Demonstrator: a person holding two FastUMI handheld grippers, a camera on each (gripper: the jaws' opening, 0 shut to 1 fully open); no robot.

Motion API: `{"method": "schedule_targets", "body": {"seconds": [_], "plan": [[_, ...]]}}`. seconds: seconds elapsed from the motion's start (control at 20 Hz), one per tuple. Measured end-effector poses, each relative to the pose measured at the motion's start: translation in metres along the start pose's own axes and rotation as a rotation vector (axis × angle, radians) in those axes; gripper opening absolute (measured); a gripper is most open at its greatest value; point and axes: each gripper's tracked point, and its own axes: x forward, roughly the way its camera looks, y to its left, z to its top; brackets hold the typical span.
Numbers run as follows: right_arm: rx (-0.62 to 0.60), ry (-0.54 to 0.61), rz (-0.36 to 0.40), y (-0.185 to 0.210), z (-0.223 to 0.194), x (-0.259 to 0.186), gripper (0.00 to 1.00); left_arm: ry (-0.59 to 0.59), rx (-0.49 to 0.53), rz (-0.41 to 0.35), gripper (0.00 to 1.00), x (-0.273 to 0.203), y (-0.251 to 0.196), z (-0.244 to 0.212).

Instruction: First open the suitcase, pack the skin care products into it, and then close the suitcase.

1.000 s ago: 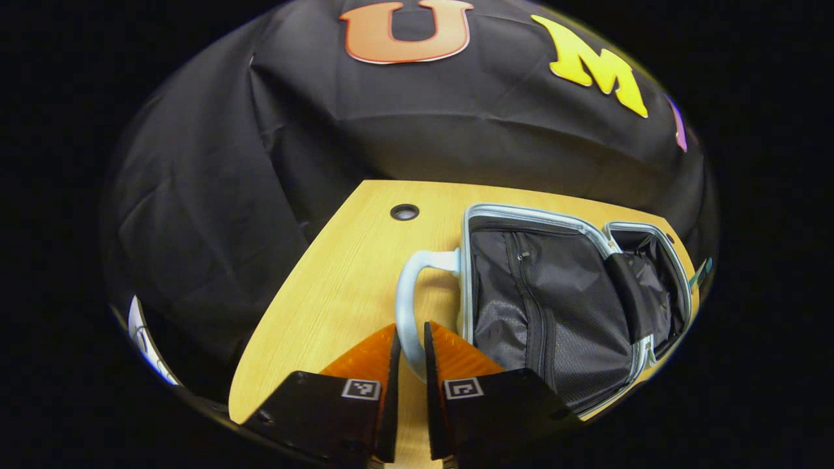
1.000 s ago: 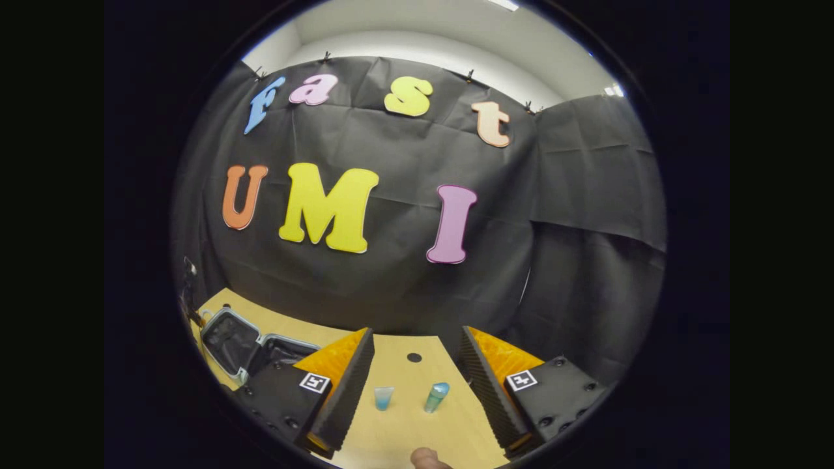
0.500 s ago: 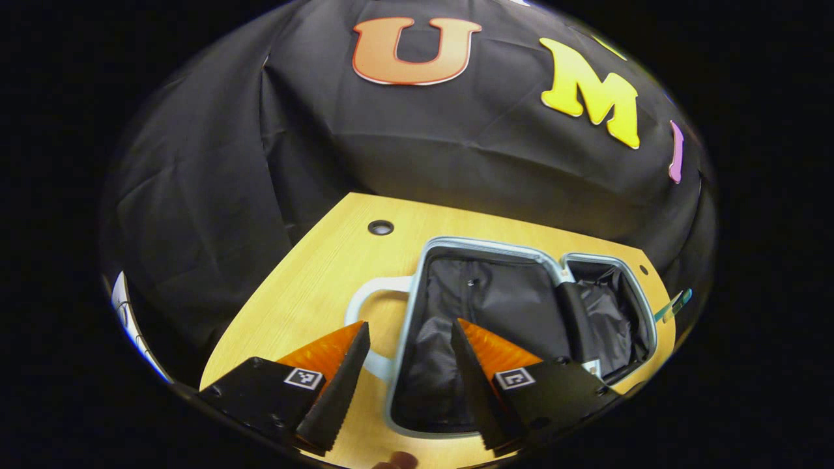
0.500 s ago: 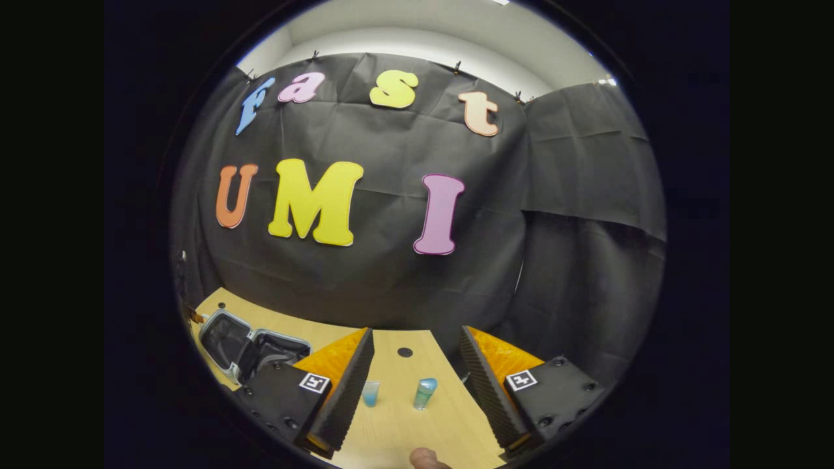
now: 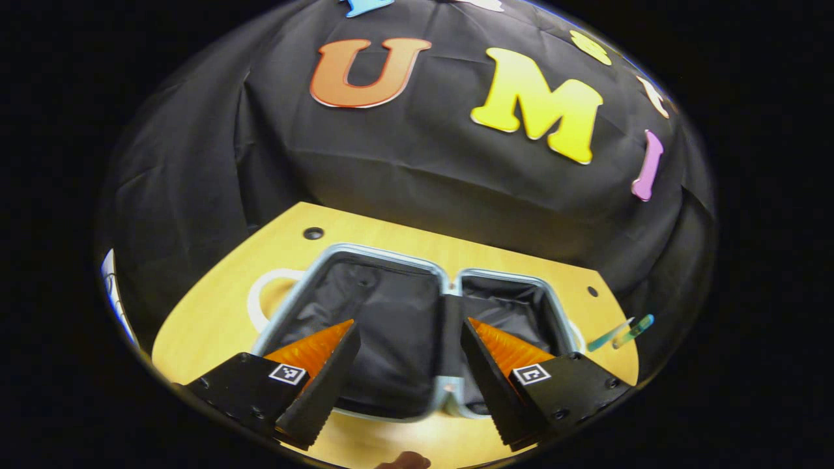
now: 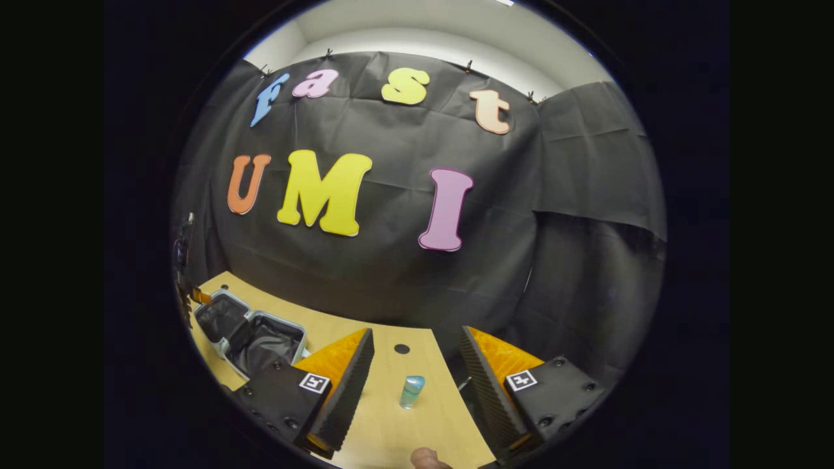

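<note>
Left gripper [image 5: 407, 371]: my fingers stand spread apart with nothing between them, hanging just above the near rim of the suitcase.
Right gripper [image 6: 417, 384]: also wide open and empty over the table [image 6: 384, 436], lined up on the bottle.
Bottle [image 6: 412, 391]: a small blue-green skin care bottle standing upright on the bare wood between my right fingers but farther off, not touched. I judge it light, stiff and smooth, so it could slip or tip; I would close on the middle of its body, below the cap, squarely across it.
Suitcase [image 5: 365, 339]: lies flat open on the table in two halves side by side, dark fabric lining in both, pale hard rim around each. The lining looks soft; the shell stiff. Both halves look empty as far as I can see.
Handle [image 5: 257, 303]: pale loop on the far-left end of the suitcase, my guess for the firmest hold when closing.
Far items [image 5: 619, 332]: two slim blue-green pieces beyond the suitcase's right side; too small to tell what they are.
</note>
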Motion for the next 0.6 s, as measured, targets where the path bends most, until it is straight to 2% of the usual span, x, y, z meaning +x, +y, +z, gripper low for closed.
{"method": "schedule_targets", "body": {"seconds": [0.15,0.35,0.6], "plan": [[-0.012,0.016,0.017,-0.018,-0.017,0.009,0.8,-0.036,0.044,-0.079,0.98,-0.005,-0.076,-0.01],[-0.038,0.034,0.049,-0.043,-0.04,0.022,0.79,0.033,0.106,-0.172,0.98,0.0,-0.171,-0.049],[-0.037,0.093,0.09,-0.07,-0.072,0.043,0.8,0.134,0.232,-0.281,0.98,0.01,-0.275,-0.11]]}}
